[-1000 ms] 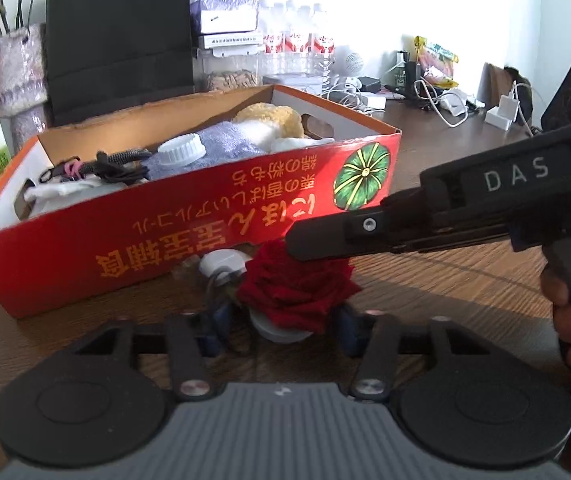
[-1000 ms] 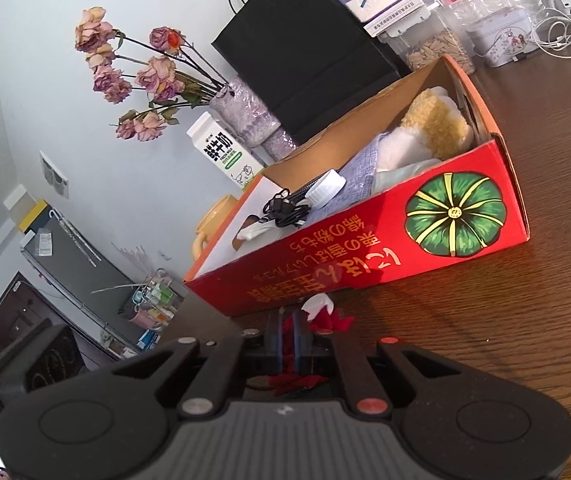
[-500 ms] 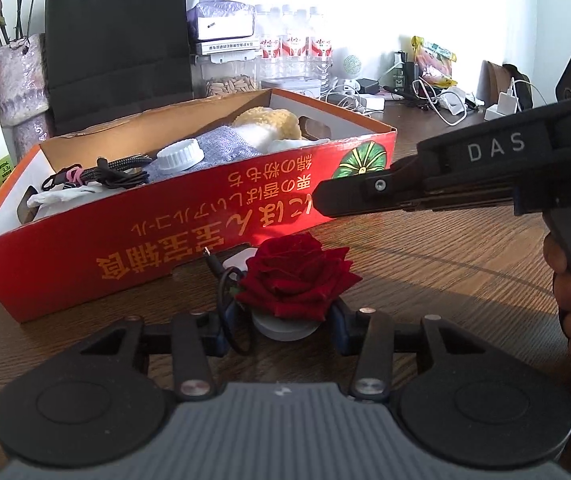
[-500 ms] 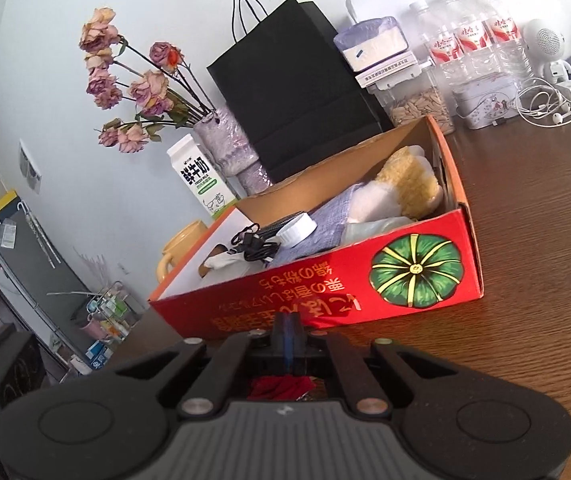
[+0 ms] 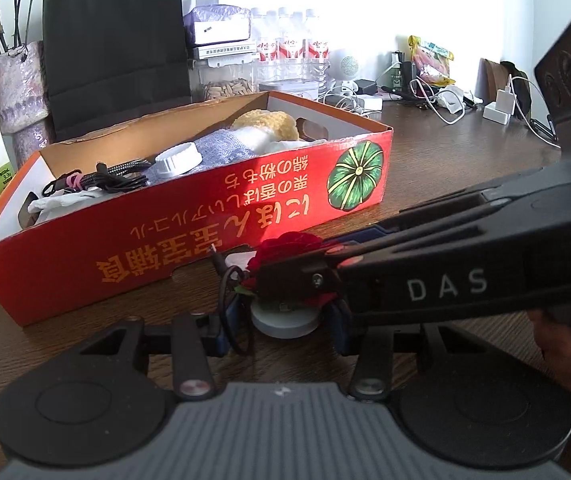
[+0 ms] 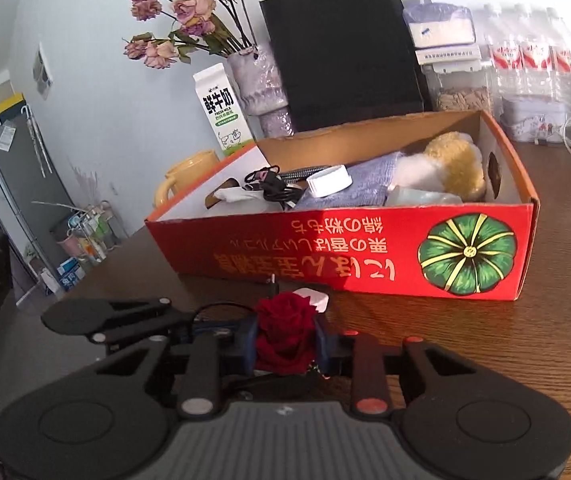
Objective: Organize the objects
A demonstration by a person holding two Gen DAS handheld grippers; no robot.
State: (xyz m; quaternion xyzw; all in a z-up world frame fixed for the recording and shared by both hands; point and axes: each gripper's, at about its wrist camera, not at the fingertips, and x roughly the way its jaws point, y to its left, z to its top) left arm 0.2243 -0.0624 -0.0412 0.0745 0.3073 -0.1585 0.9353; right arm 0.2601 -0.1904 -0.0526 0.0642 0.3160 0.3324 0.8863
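A red rose (image 5: 287, 242) on a round grey base (image 5: 285, 322) stands on the wooden table, just in front of the red cardboard box (image 5: 205, 216). My left gripper (image 5: 283, 326) is shut on the base, with a black cable loop (image 5: 231, 312) caught beside its left pad. My right gripper (image 6: 285, 338) comes in from the right and crosses in front of the rose in the left wrist view. Its jaws are opening, and the rose (image 6: 285, 332) fills the narrow gap between its blue pads. A hand (image 5: 565, 344) holds its grip.
The box (image 6: 345, 248) holds a white lid (image 6: 329, 180), black cables, a grey cloth and a plush toy (image 6: 453, 164). A white plug (image 6: 313, 298) lies behind the rose. Behind the box stand a black paper bag (image 6: 341, 40), a flower vase, a milk carton, a yellow mug and bottles. Chargers clutter the back right.
Half a second ago my right gripper hovered shut above the rose. It has rolled level, come down around the flower and parted its jaws. The left gripper and the base have stayed put.
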